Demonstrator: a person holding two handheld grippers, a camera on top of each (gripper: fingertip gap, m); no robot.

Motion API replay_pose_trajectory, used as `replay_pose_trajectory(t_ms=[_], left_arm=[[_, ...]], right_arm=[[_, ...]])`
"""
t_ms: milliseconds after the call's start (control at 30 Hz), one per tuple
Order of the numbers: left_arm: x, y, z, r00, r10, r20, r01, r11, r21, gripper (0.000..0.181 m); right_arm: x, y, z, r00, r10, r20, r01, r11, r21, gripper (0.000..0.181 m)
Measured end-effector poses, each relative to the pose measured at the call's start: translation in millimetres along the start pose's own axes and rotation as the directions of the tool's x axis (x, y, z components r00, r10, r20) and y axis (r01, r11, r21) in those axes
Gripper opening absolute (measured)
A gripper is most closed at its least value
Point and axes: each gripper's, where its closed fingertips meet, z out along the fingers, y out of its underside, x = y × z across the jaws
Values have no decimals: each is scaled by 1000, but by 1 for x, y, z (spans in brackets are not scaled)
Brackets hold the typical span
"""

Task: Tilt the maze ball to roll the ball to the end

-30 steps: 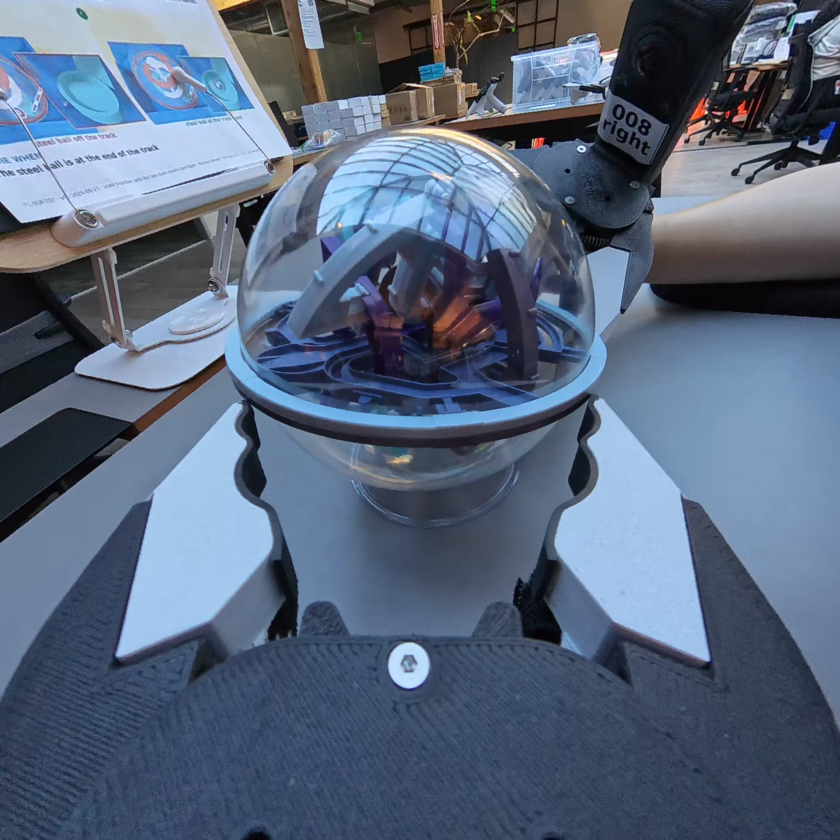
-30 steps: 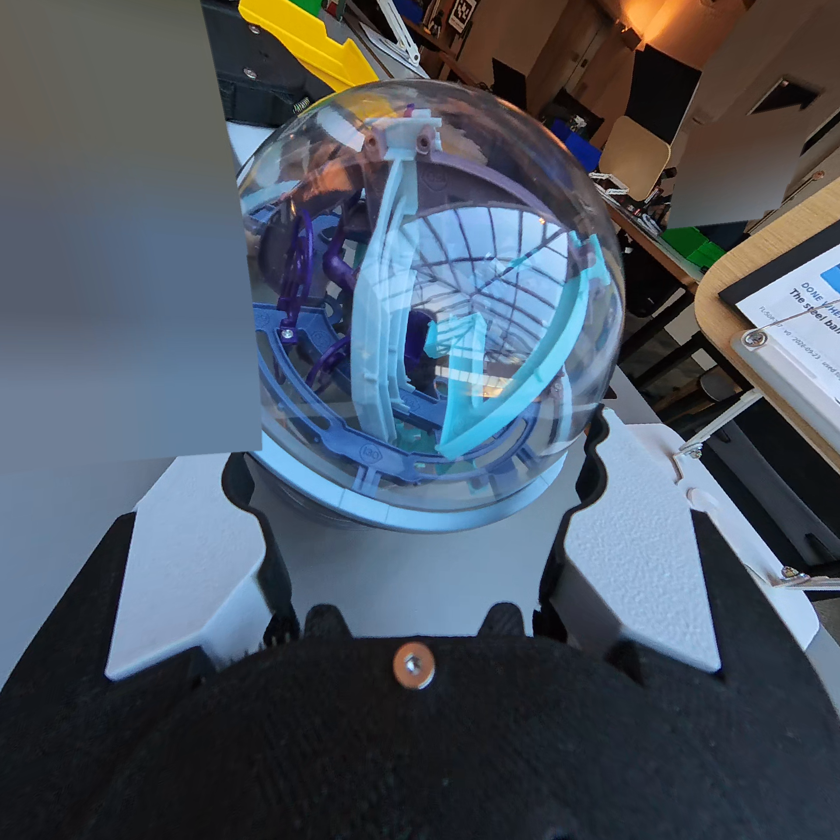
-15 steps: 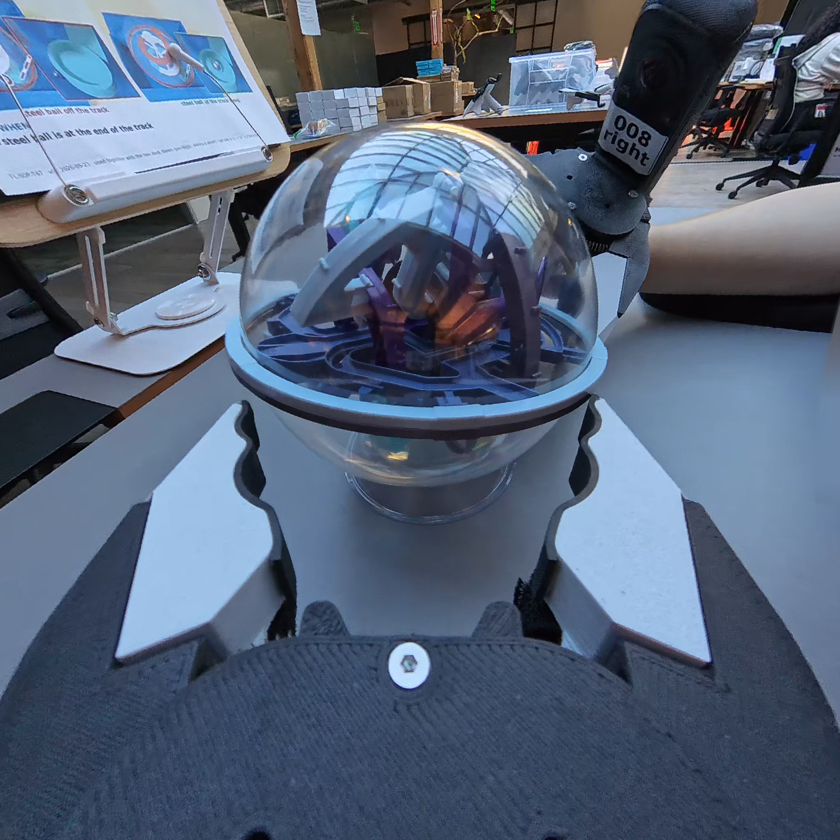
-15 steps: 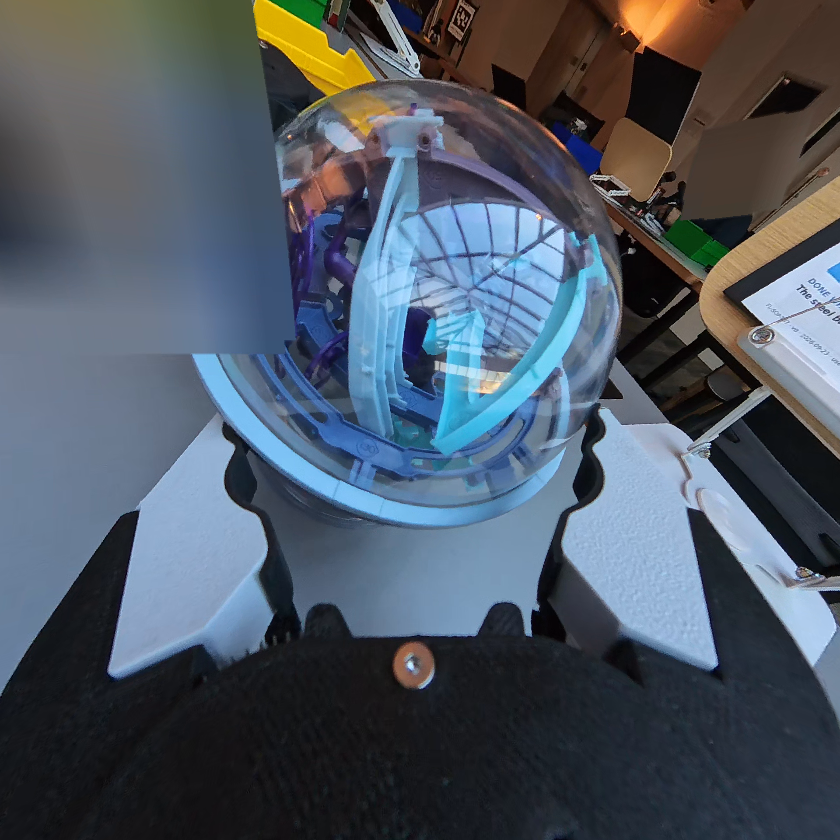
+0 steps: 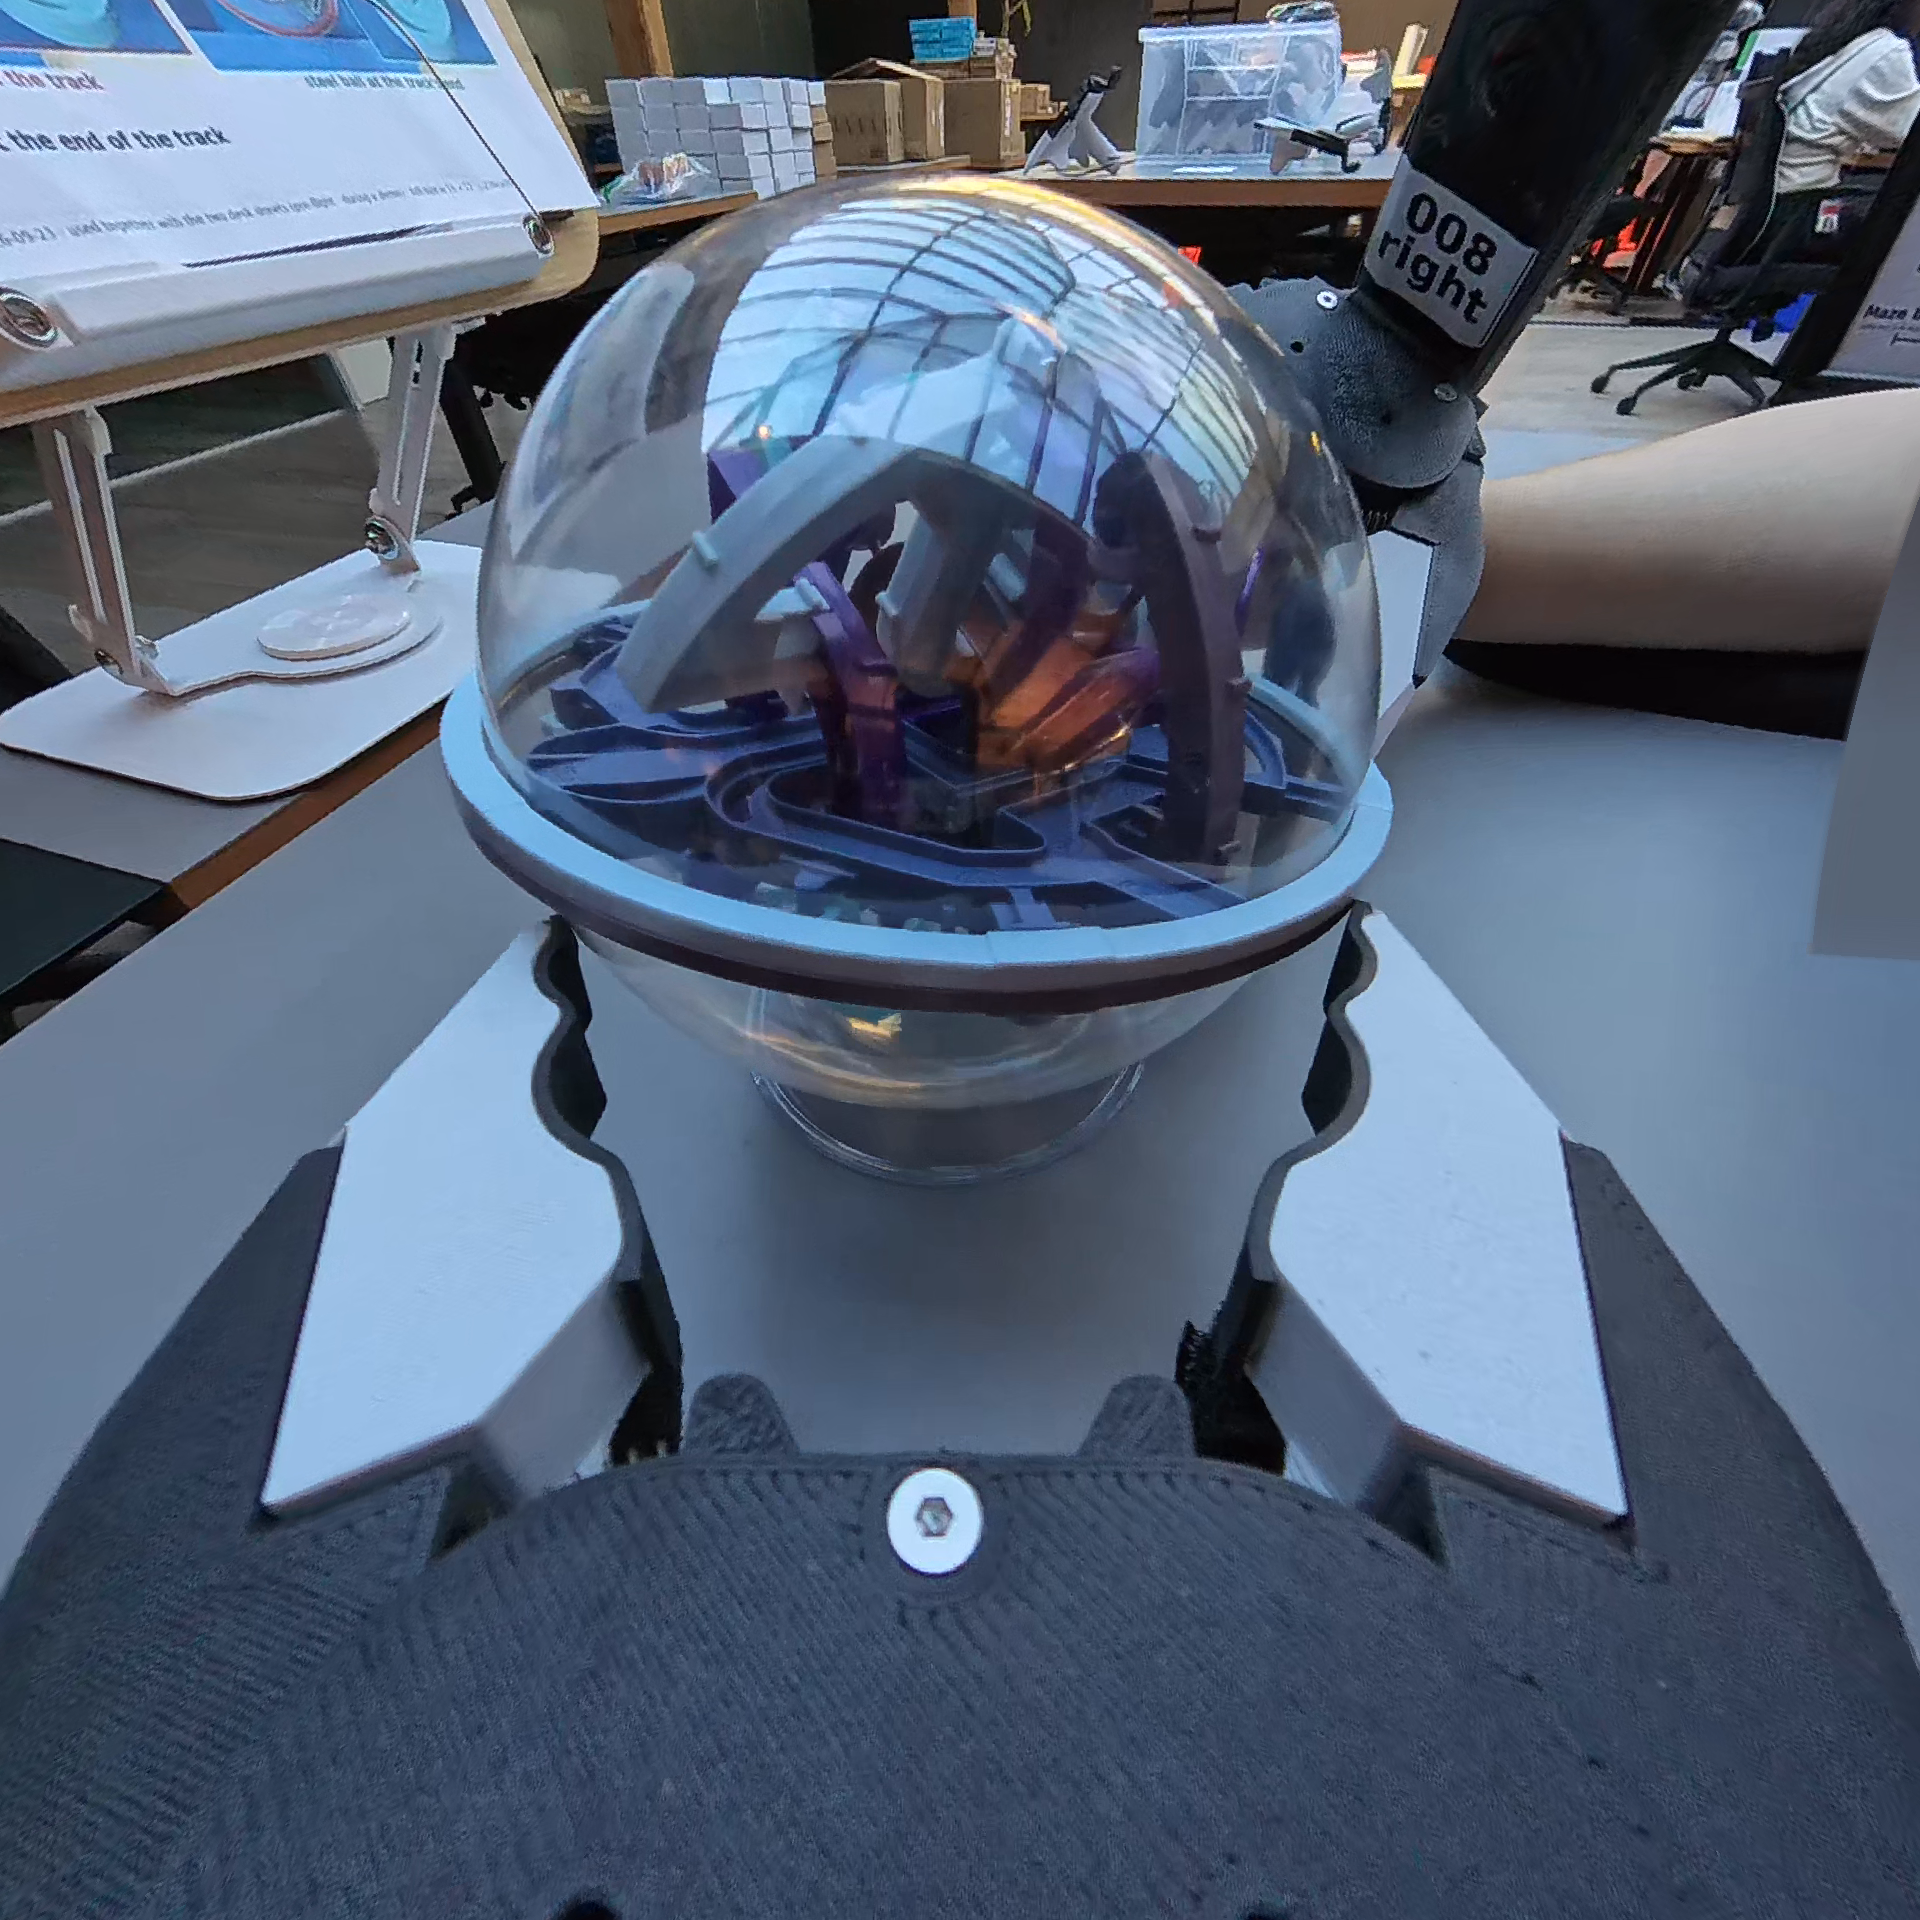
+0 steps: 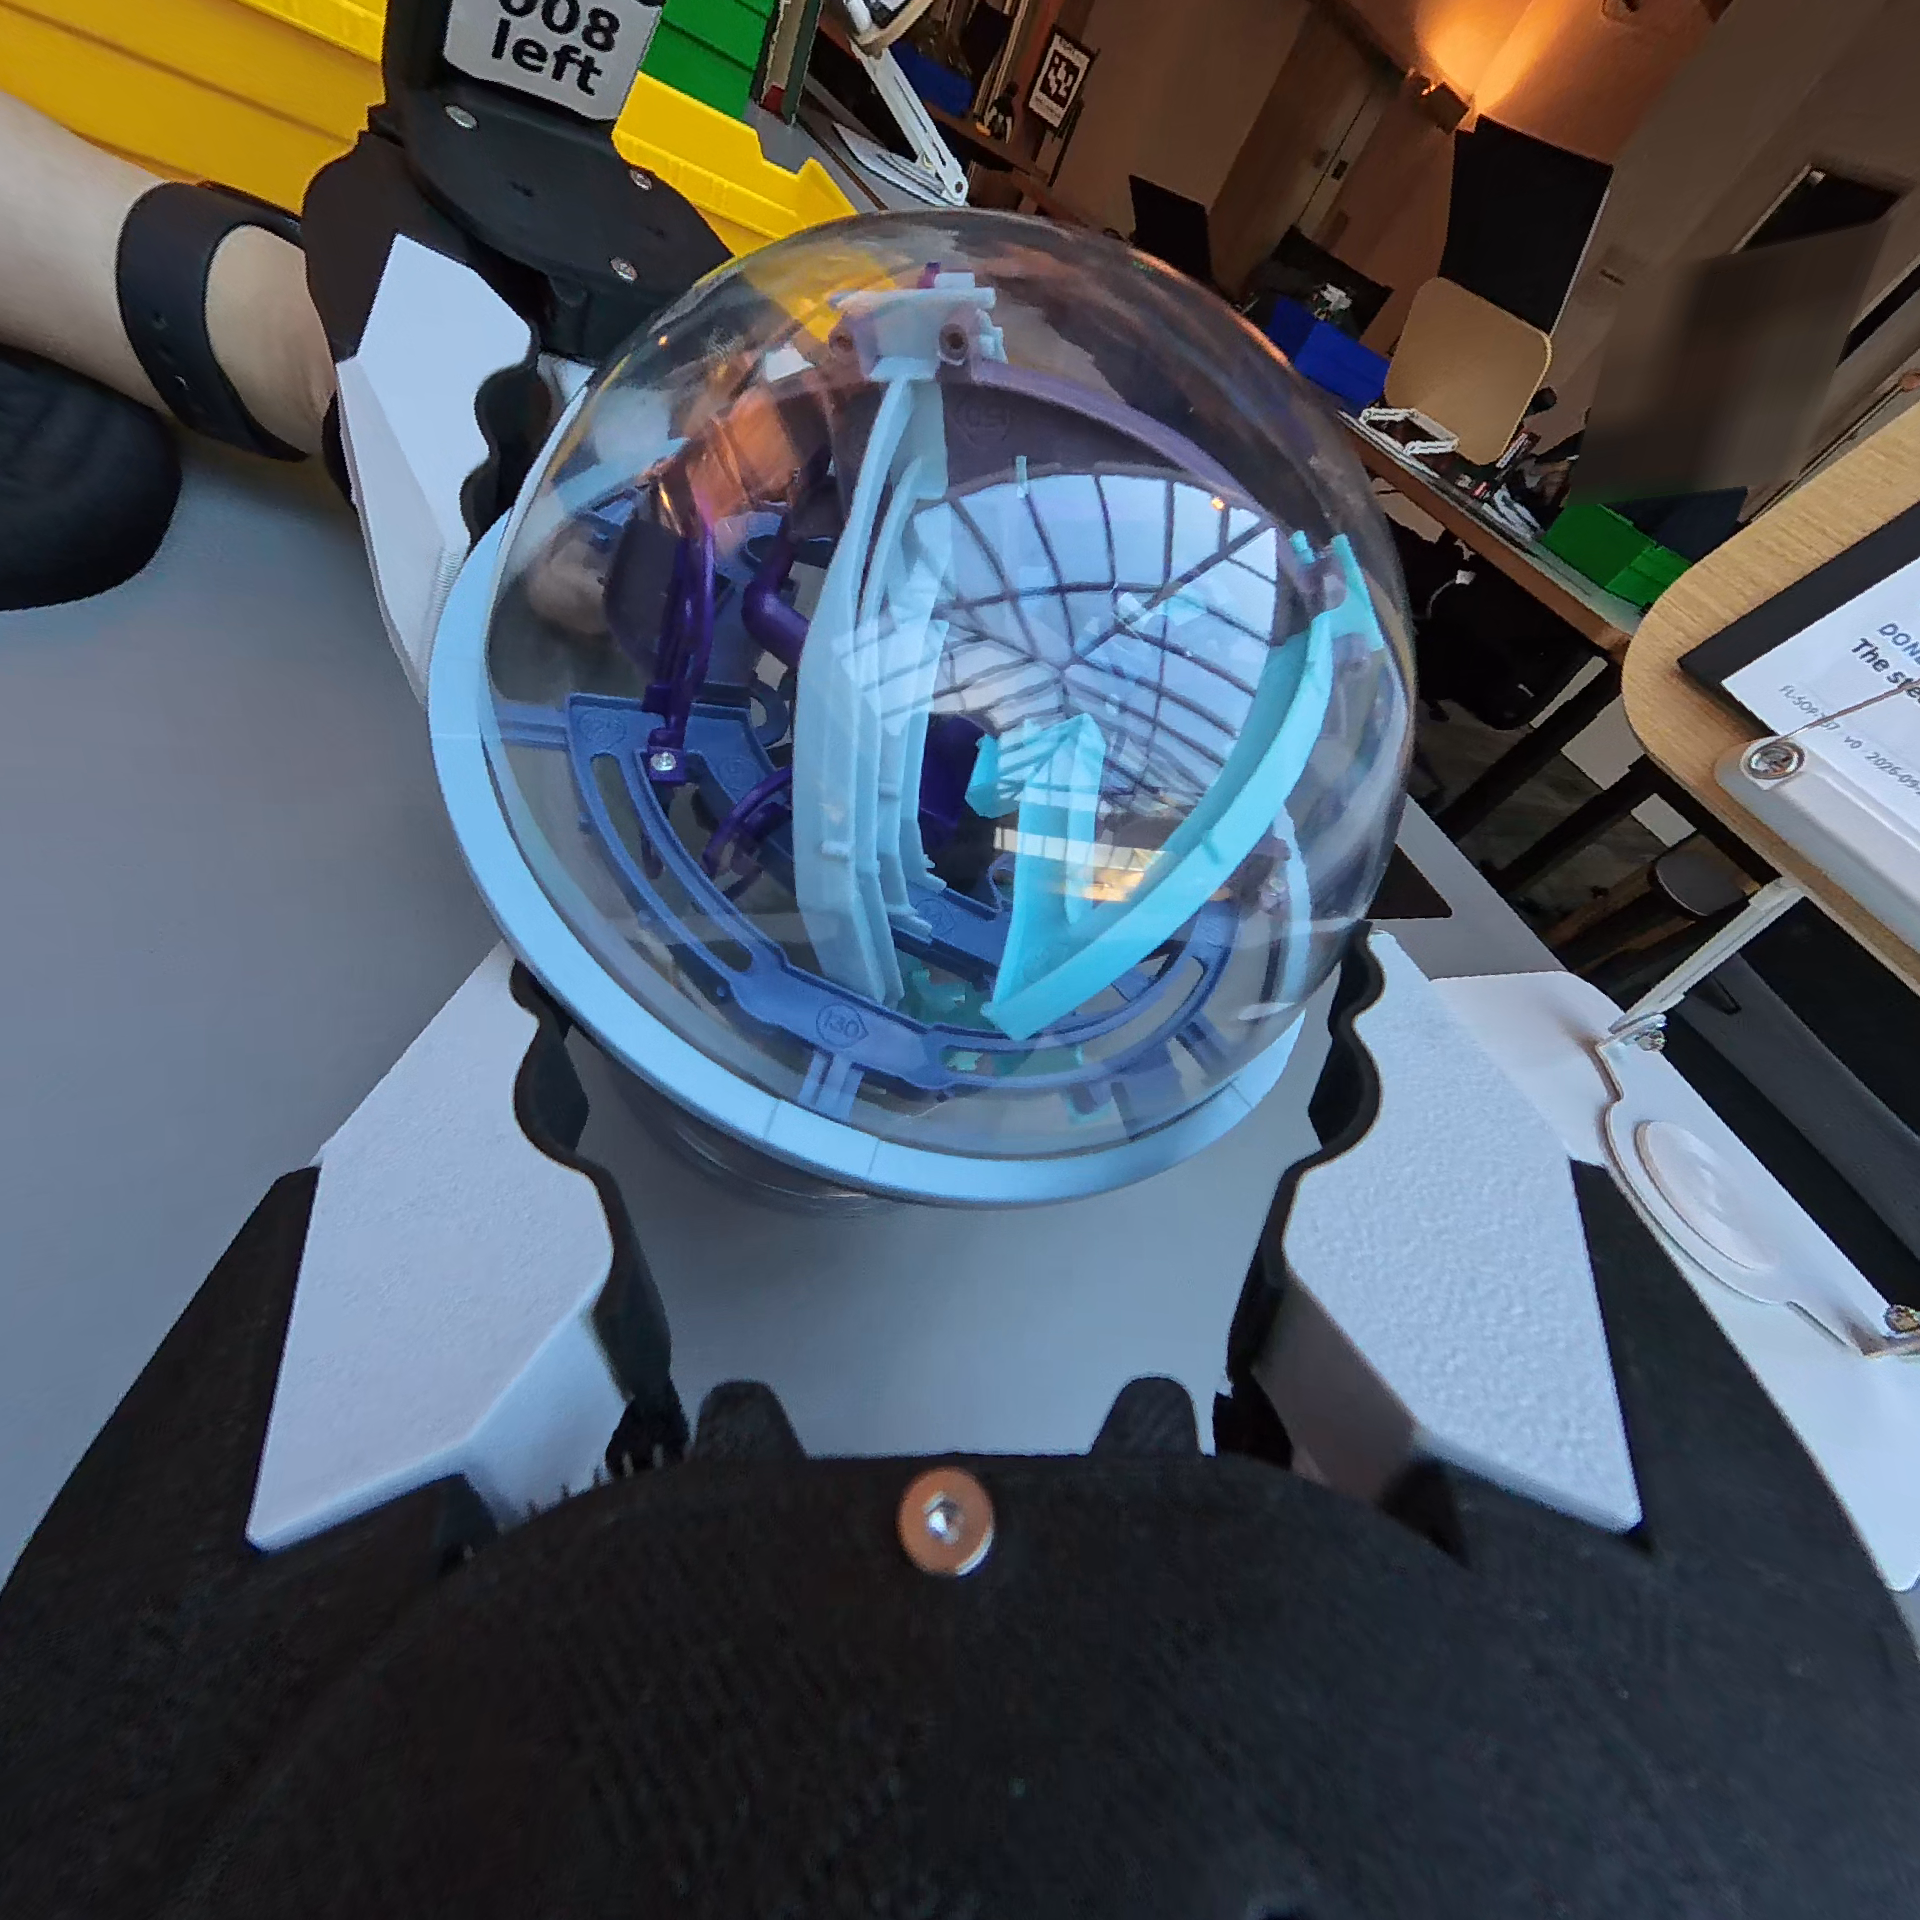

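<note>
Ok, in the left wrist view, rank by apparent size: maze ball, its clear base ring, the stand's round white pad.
1. maze ball
2. clear base ring
3. round white pad, farther away, so its true size is unsure

The maze ball (image 5: 925, 665) – a clear sphere with a pale band round its middle and purple, grey and orange tracks inside – sits on a clear ring stand (image 5: 940, 1127) on the grey table (image 5: 1610, 935). The left gripper (image 5: 951, 997) has its jaws spread wide, fingertips just under the band on either side. The right gripper (image 5: 1439, 582) reaches in behind the ball, and a document stand (image 5: 239, 644) sits at the left
</note>
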Motion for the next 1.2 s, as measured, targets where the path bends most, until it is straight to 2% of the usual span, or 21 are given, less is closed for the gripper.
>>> replay_pose_trajectory(t_ms=[467,867,1033,1200], left_arm=[[-2,-8,-7,998,-66,-19,68,996,65,134],[-1,-7,-7,998,-58,-19,59,996,62,133],[-1,-5,-6,999,-49,-9,49,998,49,133],[0,0,-2,999,-36,0,36,999,8,136]], right_arm=[[-1,1,-3,998,-50,-27,50,999,-17,144],[5,-1,-8,995,-64,-73,63,998,-12,143],[9,-4,-10,976,-192,-102,190,981,-30,148],[6,-14,-9,951,-302,-69,301,953,-29,147]])
